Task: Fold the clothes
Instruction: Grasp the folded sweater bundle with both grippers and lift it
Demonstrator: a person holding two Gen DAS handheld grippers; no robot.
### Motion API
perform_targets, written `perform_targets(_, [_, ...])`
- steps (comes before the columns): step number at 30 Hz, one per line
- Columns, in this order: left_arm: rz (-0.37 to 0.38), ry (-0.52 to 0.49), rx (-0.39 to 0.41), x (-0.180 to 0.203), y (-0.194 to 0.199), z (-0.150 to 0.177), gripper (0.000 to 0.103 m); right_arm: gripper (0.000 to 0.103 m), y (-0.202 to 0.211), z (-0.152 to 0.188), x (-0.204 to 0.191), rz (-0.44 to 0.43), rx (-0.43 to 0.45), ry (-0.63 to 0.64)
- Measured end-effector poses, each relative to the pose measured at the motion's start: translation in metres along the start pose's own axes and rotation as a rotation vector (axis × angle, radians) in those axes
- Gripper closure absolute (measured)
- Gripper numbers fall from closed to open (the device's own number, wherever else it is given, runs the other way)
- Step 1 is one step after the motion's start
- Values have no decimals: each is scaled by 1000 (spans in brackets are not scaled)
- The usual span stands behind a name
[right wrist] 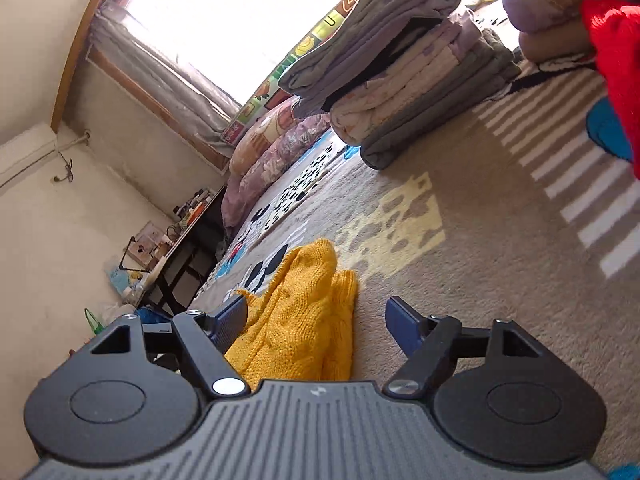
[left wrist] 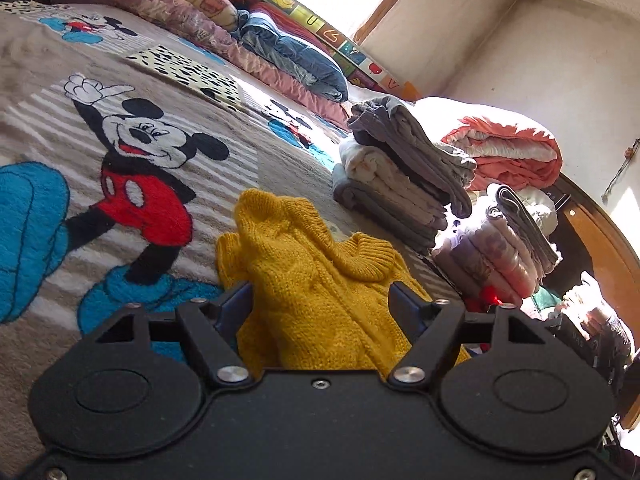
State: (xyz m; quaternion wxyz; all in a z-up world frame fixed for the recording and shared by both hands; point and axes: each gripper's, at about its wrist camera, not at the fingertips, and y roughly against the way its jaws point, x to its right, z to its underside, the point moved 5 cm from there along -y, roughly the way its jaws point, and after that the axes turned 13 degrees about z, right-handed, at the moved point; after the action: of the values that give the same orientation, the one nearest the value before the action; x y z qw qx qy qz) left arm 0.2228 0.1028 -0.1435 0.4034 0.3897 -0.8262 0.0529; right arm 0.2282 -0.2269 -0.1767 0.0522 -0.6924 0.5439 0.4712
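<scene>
A yellow knitted sweater [left wrist: 304,280] lies crumpled on the Mickey Mouse blanket [left wrist: 60,140] that covers the bed. My left gripper [left wrist: 320,300] is open right over it, with the knit between the two fingers and its ribbed collar just ahead. In the right wrist view the sweater [right wrist: 300,320] lies between the fingers of my right gripper [right wrist: 316,316], which is open; the knit sits close to the left finger [right wrist: 232,320], and bare blanket [right wrist: 500,240] lies by the right one.
A stack of folded grey and pale clothes [left wrist: 400,184] stands past the sweater, also in the right wrist view [right wrist: 400,60]. A second folded stack [left wrist: 512,240] and a coral quilt [left wrist: 508,148] lie further right. Pillows [left wrist: 180,4] line the wall. A red garment [right wrist: 616,60] hangs at the right edge. A cluttered desk [right wrist: 176,232] stands beside the bed.
</scene>
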Motion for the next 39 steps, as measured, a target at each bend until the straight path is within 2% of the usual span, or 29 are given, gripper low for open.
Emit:
perform_targets(2, [29,114,25,-2,8,5,23,24,0,5,4,-18,-21,-59])
perform_targets(4, [13,198,21,-3,14,12,21,24,0,11,5,-25,-47,-81])
perform_targets(8, [-81,244,-30,-2,21,20,20,22,-4,23,-1,-32,-111,-92])
perform_targets(11, [-76,327,-62,-6,22,25,19,21,-9,32,-6,29,-180,-65])
perform_targets(13, [-66,359,-81,-9,17,28,18,20,-11,34,-9,17,-207,-74])
perform_targets(17, [-61,377,-75,-16,8,28,18,18,-24,34,-7,15,-242,-111])
perform_targets(21, [-40,392,-41,-22,-5,24,18,18,-44,28,-11,15,-241,-93])
perform_targets(25, [-28,347,-42,-21,-20,20,19,19,-67,25,-21,7,-220,-34])
perform_targets(27, [-31,324,-42,-21,-24,21,23,20,-76,25,-27,-5,-212,-8])
perform_targets(29, [-24,310,-40,-19,-24,22,25,30,-81,25,-29,-9,-205,0])
perform_targets(32, [13,346,-20,-20,-18,24,35,43,-81,26,-25,-44,-197,-49])
perform_targets(33, [30,368,-12,-20,-15,26,39,45,-79,26,-23,-50,-193,-66])
perform_targets(39, [125,416,-12,9,-1,38,43,49,-43,29,-21,-104,-152,-147])
